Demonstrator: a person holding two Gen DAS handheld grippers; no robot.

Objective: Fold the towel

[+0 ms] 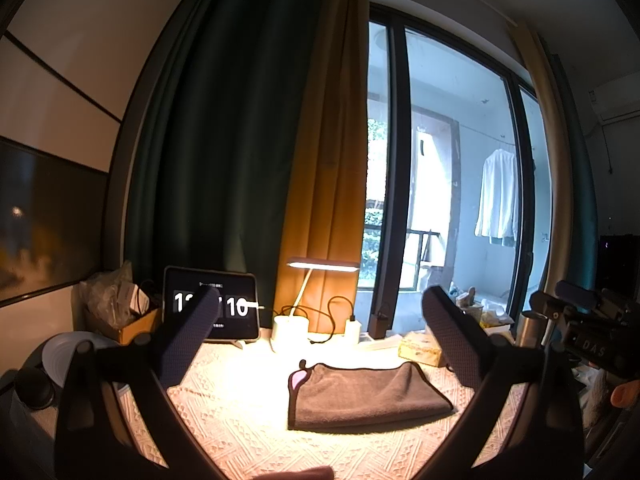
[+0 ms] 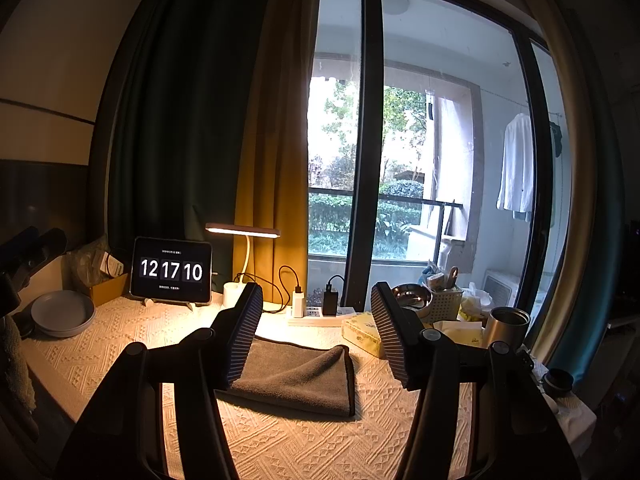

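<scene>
The tablet clock (image 2: 171, 270) in the left middle of the right wrist view reads "12 17 10" in large white flip-style digits on a black screen; the small lines of text above and below the digits are too fine to read. In the left wrist view the same screen (image 1: 211, 304) is partly covered by a gripper finger, so only a "1" and "10" show. At the right edge of that view the right gripper (image 1: 580, 312) carries the letters "DAS" on its dark body.

The towel (image 2: 296, 376) lies folded in the lower centre of both views — a grey, soft-napped rectangle with a dark bound edge, flat on the worktop (image 2: 100, 352), whose cream cover is woven in raised diamond and zigzag patterns. In the left wrist view the towel (image 1: 360, 394) shows a small pink tag at its upper left corner.

The left gripper (image 1: 324, 320) holds its jaws wide apart above the cloth, empty; their pads have a dimpled, knobbly face. The right gripper (image 2: 316, 332) also has its jaws apart and empty — ribbed pads, one overlapping the towel's left end in the picture.

Behind the towel stand a white desk lamp (image 2: 242, 234) with a flat lit bar, a white power strip (image 2: 316, 314) with chargers, a patterned tissue box (image 2: 362, 334) and a brushed metal cup (image 2: 508, 322). A round grey plate (image 2: 62, 312) sits at the left.
</scene>
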